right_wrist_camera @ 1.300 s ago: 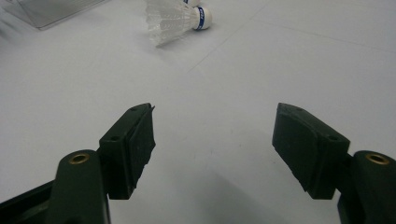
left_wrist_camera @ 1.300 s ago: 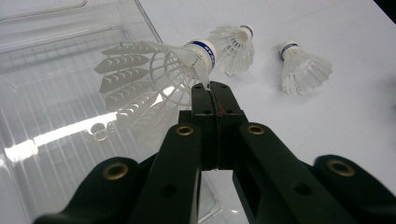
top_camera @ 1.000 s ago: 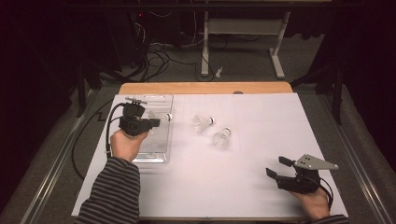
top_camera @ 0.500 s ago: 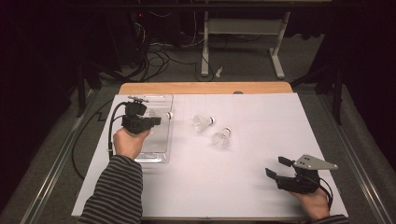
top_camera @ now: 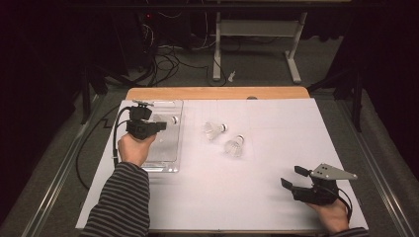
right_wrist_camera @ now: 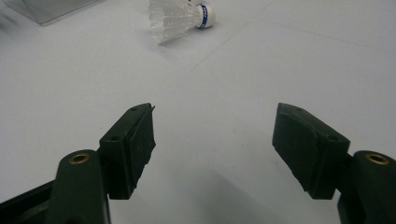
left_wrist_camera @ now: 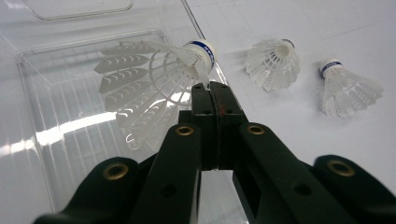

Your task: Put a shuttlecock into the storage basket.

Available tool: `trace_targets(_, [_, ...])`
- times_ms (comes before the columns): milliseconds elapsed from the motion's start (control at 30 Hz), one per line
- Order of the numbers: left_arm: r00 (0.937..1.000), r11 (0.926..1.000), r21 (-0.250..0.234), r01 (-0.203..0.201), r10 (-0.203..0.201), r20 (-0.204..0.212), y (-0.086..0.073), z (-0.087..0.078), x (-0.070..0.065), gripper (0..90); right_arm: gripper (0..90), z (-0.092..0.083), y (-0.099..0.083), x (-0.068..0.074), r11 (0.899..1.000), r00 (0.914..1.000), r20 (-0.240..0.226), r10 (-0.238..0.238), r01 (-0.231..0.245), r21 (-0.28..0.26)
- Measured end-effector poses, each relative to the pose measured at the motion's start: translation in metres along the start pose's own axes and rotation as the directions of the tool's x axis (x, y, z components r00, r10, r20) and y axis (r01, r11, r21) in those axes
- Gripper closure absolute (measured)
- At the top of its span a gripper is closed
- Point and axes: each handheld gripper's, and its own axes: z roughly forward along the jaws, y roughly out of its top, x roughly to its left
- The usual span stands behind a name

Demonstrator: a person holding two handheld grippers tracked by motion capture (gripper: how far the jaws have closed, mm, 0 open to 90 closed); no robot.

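Pinching one feather edge of a shuttlecock (left_wrist_camera: 154, 79), the left gripper (left_wrist_camera: 209, 88) has its jaws shut on the skirt and holds it over the clear plastic tray (left_wrist_camera: 56, 135) at the table's left. It should be very light and springy but easily crushed, so the firmer cork cap looks like the safer hold. Two more shuttlecocks (top_camera: 215, 130) (top_camera: 234, 145) lie on the white sheet (top_camera: 257, 192) mid-table. The right gripper (right_wrist_camera: 215, 140) rests near the front edge, jaws spread wide, nothing between them. Whether the shuttlecock touches the tray floor is hard to tell through the glare.
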Motion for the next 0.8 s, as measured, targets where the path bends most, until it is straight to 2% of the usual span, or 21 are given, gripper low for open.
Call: trace_targets(800, [0.9981, 0.9972, 0.065, 0.038, -0.034, -0.051, 0.012, 0.030, 0.011, 89.7, 30.0, 0.000, 0.000, -0.001, 1.000, 1.0000, -0.007, 0.007, -0.007, -0.002])
